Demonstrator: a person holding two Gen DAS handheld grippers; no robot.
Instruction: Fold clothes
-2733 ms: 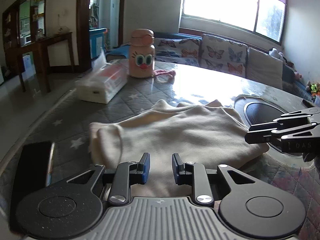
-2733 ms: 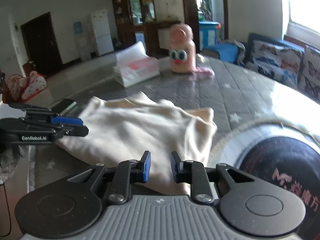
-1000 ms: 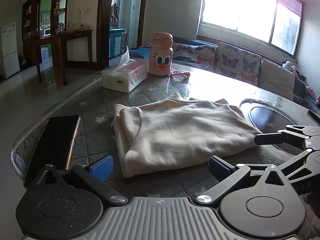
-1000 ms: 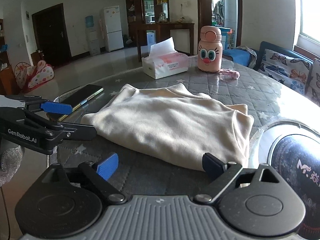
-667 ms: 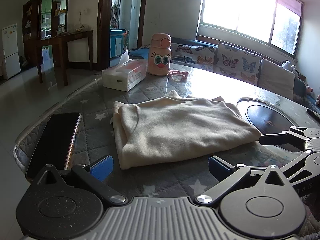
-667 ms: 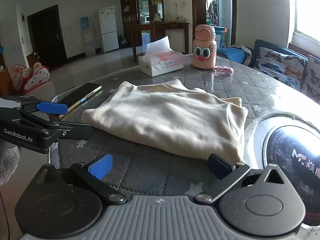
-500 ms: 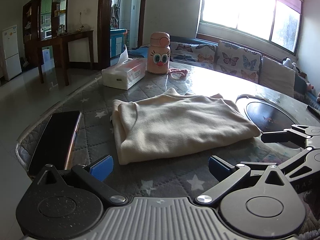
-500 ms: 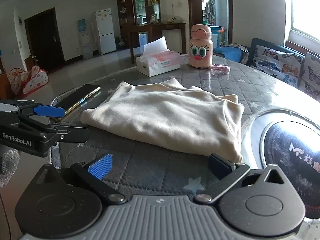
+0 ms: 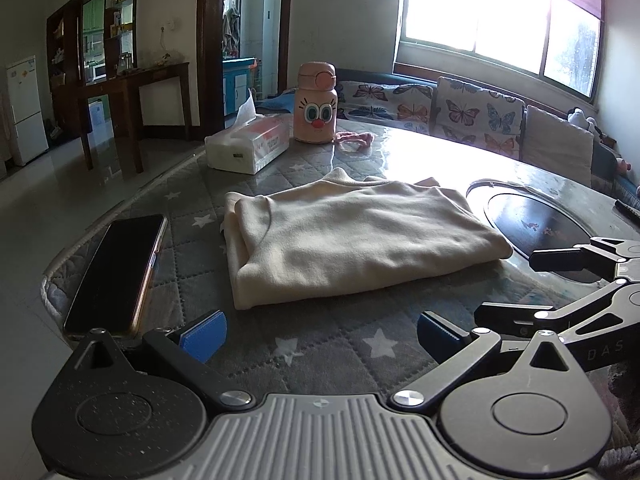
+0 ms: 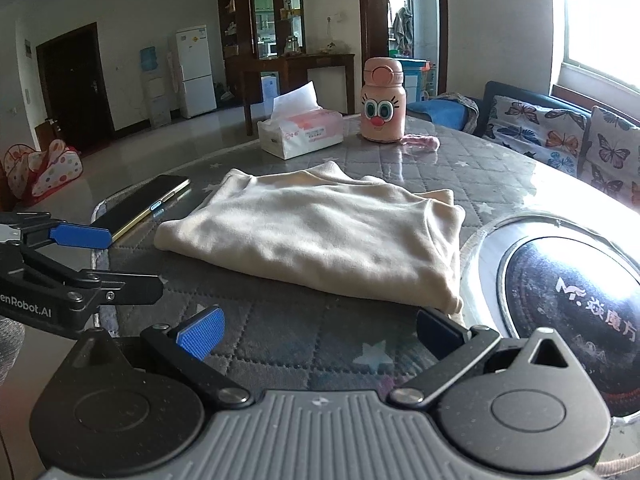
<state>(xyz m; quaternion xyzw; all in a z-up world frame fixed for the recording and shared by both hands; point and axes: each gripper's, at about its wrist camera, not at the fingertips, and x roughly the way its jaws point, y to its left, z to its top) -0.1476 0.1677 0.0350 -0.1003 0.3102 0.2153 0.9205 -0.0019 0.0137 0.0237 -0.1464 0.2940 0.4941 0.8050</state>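
Both my left gripper (image 9: 320,330) and right gripper (image 10: 318,330) hang spread apart and empty, near the cream sweater (image 9: 352,236). It lies folded just beside the phone (image 9: 116,272); little seems left.

Blown-out daylight from the window (image 9: 500,32) glares across the glossy table (image 9: 420,152); both sharp fisheye views bend at the edges.

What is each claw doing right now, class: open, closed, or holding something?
Left claw: open, holding nothing, short of the folded cream garment.
Right claw: open, holding nothing, also short of the garment.
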